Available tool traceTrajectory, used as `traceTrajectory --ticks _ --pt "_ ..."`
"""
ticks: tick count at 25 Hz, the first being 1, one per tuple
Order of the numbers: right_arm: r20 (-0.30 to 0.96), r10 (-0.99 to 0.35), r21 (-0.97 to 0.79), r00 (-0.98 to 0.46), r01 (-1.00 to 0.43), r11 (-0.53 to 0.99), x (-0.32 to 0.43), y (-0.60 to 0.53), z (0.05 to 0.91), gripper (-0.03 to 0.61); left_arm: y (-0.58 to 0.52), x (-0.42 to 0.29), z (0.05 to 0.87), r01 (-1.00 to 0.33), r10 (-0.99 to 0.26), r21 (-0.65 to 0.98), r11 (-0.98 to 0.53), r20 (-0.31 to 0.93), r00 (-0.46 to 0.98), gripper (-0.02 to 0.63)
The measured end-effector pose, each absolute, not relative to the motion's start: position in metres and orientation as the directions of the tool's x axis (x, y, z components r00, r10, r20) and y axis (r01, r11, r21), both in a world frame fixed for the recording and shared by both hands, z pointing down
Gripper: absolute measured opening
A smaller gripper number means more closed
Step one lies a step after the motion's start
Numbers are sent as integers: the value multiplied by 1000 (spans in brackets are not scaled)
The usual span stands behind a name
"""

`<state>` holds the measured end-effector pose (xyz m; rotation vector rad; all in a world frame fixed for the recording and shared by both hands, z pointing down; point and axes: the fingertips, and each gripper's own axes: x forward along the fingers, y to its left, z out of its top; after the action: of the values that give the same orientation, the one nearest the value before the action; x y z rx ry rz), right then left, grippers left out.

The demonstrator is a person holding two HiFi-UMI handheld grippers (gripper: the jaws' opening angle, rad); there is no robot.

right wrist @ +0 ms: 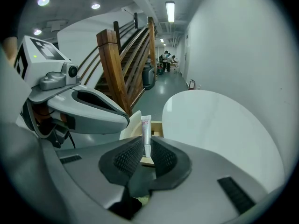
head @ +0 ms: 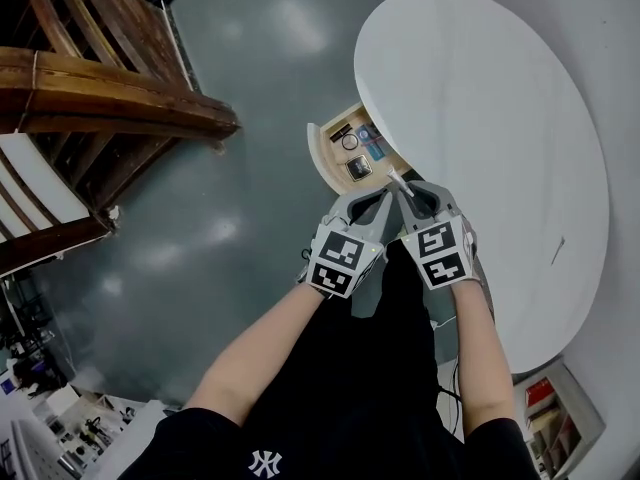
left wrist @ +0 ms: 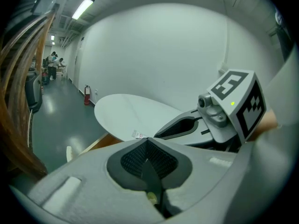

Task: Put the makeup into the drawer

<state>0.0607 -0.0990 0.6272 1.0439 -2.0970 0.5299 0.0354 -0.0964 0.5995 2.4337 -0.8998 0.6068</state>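
Note:
A small white makeup tube (right wrist: 146, 133) stands between the pads of my right gripper (right wrist: 145, 154), which is shut on it. In the head view the tube (head: 396, 180) pokes out of the right gripper (head: 408, 194) just short of the open wooden drawer (head: 336, 161). The drawer sticks out from under the round white table (head: 480, 128) and holds several small makeup items (head: 359, 167). My left gripper (head: 366, 208) hangs beside the right one, below the drawer, shut with nothing in it. In the left gripper view its pads (left wrist: 150, 160) meet.
A wooden stair rail (head: 110, 98) runs along the left, over a grey glossy floor (head: 230, 228). The table stands against a white wall (head: 620, 88). A shelf with boxes (head: 545, 413) sits low at the right. People stand far down the corridor (left wrist: 52, 64).

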Motion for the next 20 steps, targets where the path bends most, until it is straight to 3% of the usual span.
traceTrajectory --ticks 20 --pt "794 -508 -36 -334 -860 509 31 -130 743 61 -126 -4 672 -709 -487 303 -637 554 675 8"
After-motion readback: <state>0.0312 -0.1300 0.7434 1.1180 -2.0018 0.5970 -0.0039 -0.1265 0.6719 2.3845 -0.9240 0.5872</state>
